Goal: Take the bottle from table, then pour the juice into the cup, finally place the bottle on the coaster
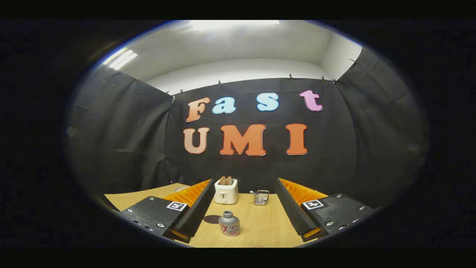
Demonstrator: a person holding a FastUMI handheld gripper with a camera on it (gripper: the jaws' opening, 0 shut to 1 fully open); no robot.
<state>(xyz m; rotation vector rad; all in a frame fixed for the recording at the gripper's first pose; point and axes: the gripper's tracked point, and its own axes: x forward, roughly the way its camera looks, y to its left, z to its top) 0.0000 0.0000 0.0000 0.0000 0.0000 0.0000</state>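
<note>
The hand-held gripper (244, 201) hangs above the table (267, 223) with its fingers spread wide and nothing between them. The bottle (229, 223) stands upright on the table, just ahead and between the fingers, a little toward the left one. The first step, taking the bottle, looks not yet done. Next, lower and advance so both fingers flank it, then close. A dark coaster (212, 219) lies just left of the bottle; a toaster (226, 190) stands beyond.

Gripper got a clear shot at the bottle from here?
Probably yes: the gripper is open, the bottle stands upright between its fingers on the table, with nothing in front of it.
</note>
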